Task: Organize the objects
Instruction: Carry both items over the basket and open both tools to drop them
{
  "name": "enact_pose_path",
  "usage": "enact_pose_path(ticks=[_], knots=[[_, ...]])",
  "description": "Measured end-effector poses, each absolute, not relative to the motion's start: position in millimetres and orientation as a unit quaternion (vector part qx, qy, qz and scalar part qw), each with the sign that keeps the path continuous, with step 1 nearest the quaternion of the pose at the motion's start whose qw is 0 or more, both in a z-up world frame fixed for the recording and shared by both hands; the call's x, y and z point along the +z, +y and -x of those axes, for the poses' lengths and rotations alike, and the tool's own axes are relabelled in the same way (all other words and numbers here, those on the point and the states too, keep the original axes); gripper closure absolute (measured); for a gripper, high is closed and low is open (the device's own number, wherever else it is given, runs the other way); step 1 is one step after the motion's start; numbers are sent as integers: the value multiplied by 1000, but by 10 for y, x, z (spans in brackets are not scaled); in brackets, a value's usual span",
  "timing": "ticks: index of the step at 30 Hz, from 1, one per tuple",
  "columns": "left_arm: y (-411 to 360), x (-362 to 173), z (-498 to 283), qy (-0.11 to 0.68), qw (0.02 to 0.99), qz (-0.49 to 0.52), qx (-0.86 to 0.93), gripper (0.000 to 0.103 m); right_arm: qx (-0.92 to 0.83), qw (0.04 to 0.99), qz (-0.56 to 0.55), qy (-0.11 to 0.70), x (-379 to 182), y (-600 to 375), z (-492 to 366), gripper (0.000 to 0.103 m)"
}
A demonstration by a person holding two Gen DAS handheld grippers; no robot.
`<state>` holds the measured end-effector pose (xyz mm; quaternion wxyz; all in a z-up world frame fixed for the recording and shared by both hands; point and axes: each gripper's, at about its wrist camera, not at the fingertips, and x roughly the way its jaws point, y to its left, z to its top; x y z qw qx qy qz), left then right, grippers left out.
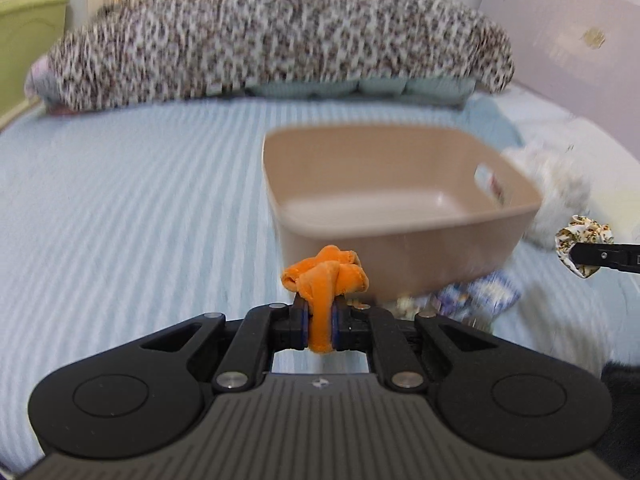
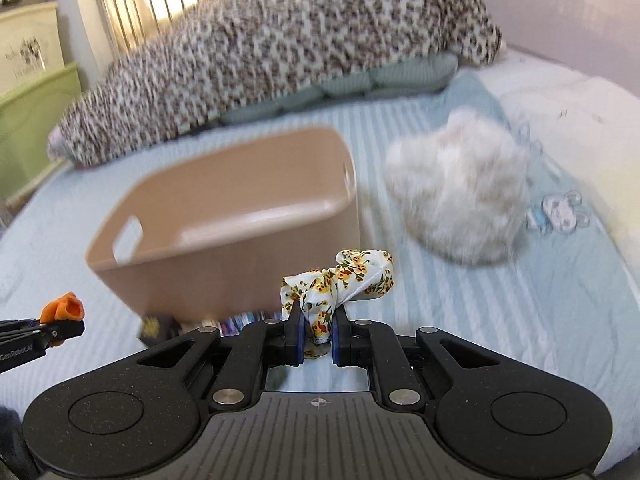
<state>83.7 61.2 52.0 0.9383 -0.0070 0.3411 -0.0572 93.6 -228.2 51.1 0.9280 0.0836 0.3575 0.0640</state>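
My left gripper [image 1: 320,316] is shut on an orange scrunchie [image 1: 326,274] and holds it above the bed, just short of the near wall of a tan plastic bin [image 1: 400,252]. My right gripper [image 2: 317,330] is shut on a white floral scrunchie [image 2: 344,276], near the bin's front right corner [image 2: 240,276]. The bin looks empty inside. The right gripper with the floral scrunchie [image 1: 584,236] shows at the right edge of the left wrist view. The left gripper with the orange scrunchie [image 2: 64,308] shows at the left edge of the right wrist view.
The bin stands on a bed with a light blue striped cover [image 1: 140,200]. A white fluffy item [image 2: 460,200] lies right of the bin. Small patterned items [image 1: 476,296] lie at the bin's near foot. A leopard-print blanket [image 1: 260,28] lies piled at the back. A green cabinet [image 1: 28,40] stands left.
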Motion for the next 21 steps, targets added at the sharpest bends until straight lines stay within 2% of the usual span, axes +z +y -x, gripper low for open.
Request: enact_pose_path(ticks=[8,14,21], knots=[[452,851,-1174,293,955,-16,-48,92,78,943,-76,315,863,-2131,-1229,91],[342,710,-1653,316,948,-27,-25,92,79,945,-62,312,932,-1962,-1689,91],[162,507,-2076,331,941,-60,-23,92,78,936,-26,341,768,-1800,-2072,91]])
